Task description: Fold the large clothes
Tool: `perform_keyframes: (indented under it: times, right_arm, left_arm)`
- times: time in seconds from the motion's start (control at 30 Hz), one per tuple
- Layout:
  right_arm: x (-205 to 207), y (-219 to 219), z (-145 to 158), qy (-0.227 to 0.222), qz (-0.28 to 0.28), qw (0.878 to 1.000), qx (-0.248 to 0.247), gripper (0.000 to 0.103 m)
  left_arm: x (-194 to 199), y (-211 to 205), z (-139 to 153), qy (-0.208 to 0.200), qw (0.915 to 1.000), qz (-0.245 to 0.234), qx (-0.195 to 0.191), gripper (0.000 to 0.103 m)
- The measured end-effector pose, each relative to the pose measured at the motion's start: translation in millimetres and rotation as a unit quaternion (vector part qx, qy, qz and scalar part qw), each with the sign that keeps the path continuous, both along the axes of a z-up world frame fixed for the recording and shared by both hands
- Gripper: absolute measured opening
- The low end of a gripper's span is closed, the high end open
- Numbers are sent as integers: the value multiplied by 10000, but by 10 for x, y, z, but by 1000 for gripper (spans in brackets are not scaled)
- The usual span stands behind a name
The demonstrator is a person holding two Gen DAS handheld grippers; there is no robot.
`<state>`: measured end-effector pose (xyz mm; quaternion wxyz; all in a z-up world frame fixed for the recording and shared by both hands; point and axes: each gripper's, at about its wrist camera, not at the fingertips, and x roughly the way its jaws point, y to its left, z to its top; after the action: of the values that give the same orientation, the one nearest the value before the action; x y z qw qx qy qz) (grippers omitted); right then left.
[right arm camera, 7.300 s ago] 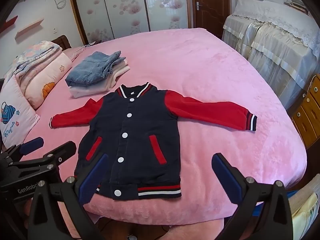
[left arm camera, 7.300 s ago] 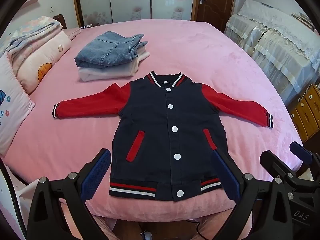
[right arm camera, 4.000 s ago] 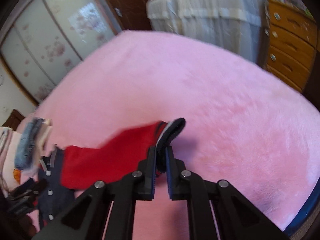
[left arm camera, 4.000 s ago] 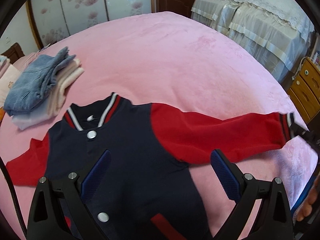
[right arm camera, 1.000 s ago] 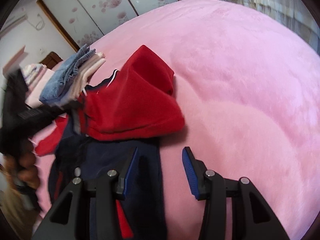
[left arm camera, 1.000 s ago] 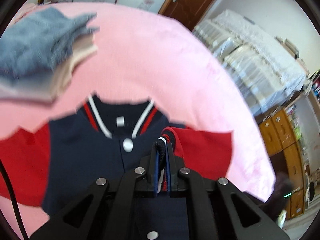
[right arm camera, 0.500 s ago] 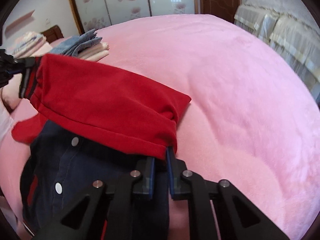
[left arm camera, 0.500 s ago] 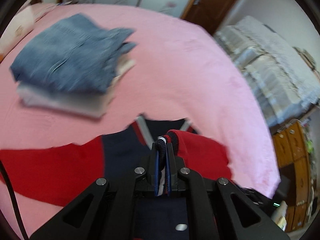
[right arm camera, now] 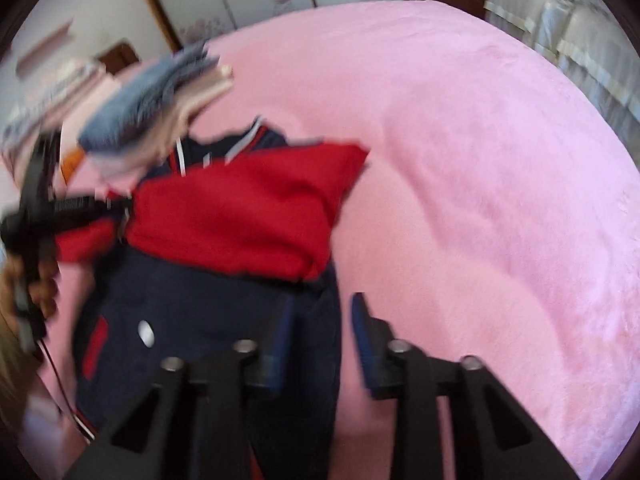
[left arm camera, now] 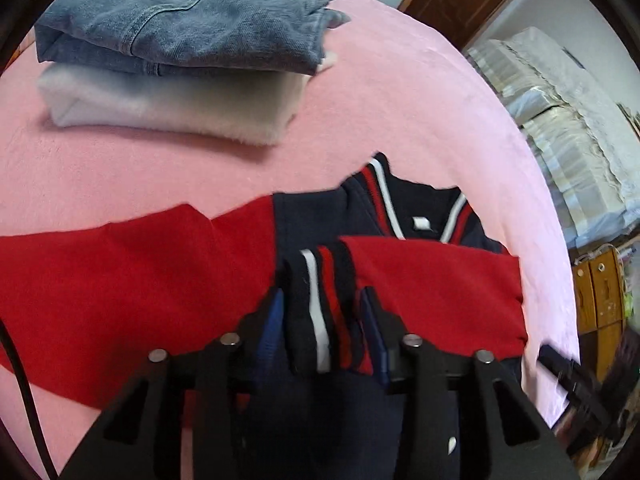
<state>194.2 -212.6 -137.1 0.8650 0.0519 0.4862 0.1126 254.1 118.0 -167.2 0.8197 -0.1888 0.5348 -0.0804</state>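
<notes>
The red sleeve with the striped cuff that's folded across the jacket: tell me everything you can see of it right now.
The red sleeve with the striped cuff looks like soft fleece and ends in a navy, white and red ribbed band. It lies folded across the navy jacket body, just below the striped collar. The left gripper is open, its fingers on either side of the cuff. The right gripper is open near the sleeve's folded edge, not holding it.

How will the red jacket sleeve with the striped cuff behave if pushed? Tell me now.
Probably floppy: the red sleeve lies draped and creased over the navy jacket body. Likely to bunch rather than slide, since the pink plush bedspread looks grippy. The ribbed striped cuff seems thicker, so it may hold shape better.
</notes>
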Motion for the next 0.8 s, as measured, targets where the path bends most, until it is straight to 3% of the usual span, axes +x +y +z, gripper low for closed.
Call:
perform_keyframes:
  times: [0.2,0.43,0.47,0.5,0.7,0.8]
  right_arm:
    - [517,-93,116,-89,-328,9975,618,41]
    - [1267,-202,-300,667,-657,9883,1204,39]
    - [1318,-198,-352,759,-617,9884,1163,17]
    - [1365,-176,-383,800,-508,9899,1053,7]
    - [1426,-61,-314,356,-24,9990,263,5]
    - [1455,-119,-418,507,53,9985,222,6]
  left_arm:
    - [-164,-98,-87,107,9998,-143,80,38]
    - [-136,-154,-114,105,9997,-119,174,32]
    - [-116,-175,-122,101,9997,-146,163,31]
    - [-110,-178,-122,102,9997,-165,166,31]
    - [-65,-192,-187,147,9993,-262,229,29]
    - [-58,-174,-194,176,9993,-251,209,29]
